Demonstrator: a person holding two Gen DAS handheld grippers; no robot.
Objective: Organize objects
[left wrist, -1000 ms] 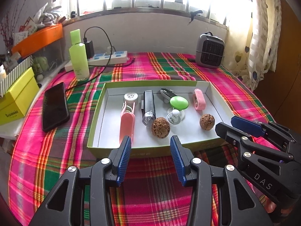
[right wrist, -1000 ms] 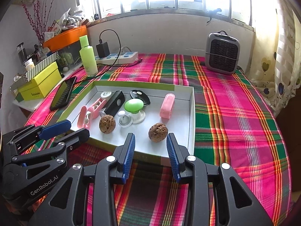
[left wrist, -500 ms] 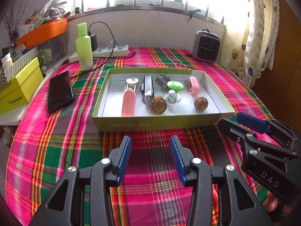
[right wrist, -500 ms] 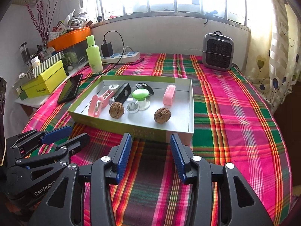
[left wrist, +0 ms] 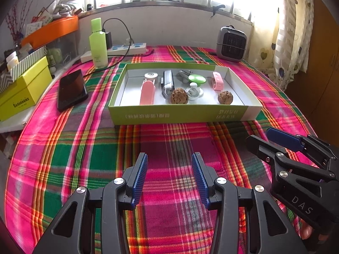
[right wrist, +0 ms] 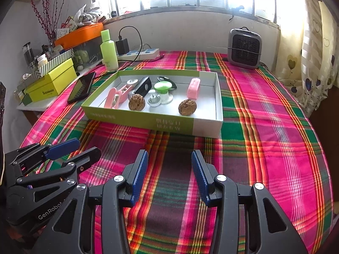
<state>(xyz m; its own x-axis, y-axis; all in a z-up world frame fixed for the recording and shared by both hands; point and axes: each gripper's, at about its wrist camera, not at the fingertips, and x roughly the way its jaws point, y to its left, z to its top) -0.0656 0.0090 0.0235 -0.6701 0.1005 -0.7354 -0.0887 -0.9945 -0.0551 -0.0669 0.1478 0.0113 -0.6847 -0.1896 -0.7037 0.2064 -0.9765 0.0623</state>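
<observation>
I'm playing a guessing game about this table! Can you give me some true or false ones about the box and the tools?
1. Two walnuts sit inside the green box. True.
2. The left tool is squeezing a walnut. False: it is open, holds nothing and hangs over the cloth, apart from the box.
3. The black phone lies inside the box. False: it lies on the cloth beside the box.
4. The right tool is open and holds nothing. True.
5. A green bottle stands upright near the power strip. True.

Tray (right wrist: 208, 127) (two walnuts (right wrist: 187, 107)) before claw (right wrist: 169, 177)
</observation>
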